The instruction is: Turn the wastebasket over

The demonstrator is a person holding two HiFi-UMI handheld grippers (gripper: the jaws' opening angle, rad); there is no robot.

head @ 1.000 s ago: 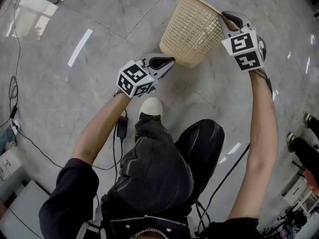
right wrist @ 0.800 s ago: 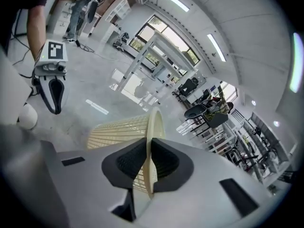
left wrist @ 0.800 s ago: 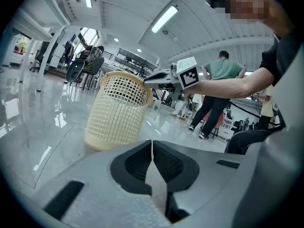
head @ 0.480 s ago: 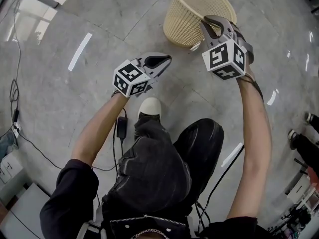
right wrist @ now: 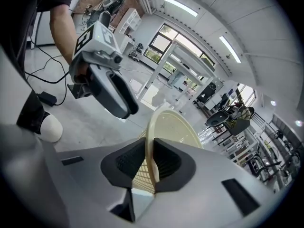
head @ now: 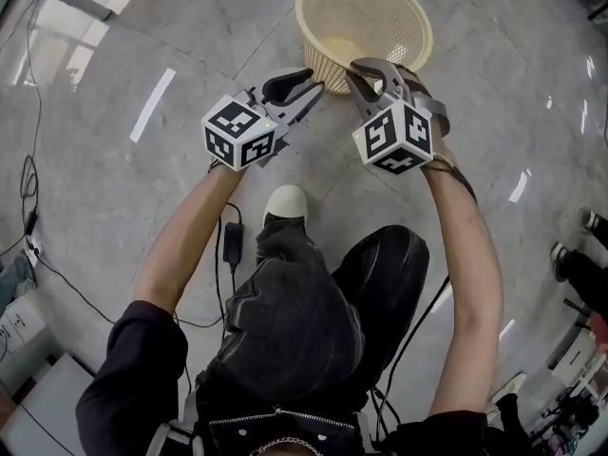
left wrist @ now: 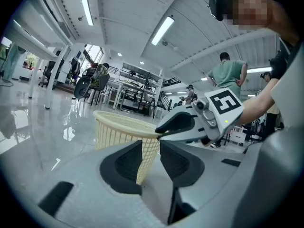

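Could snag and tip the wastebasket if pulled now, right tongs loosening on its 6 o'clock rim, left tongs opening empty.

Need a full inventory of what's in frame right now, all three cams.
wastebasket: 1, cream mesh, upright on the floor ahead of the person, nothing seen inside
floor: 1, grey stone tiles, under everything
power adapter: 1, black with cable, on the floor left of the shoe
bystander: 1, green shirt, standing in the background
office chairs: several, black, far background
shoe: 1, white, on the person's foot below the grippers
left gripper: 1, grey with marker cube, jaws opening, basket wall seen between them, pads clear of it
right gripper: 1, grey with marker cube, pads on the basket's near rim, jaws starting to open
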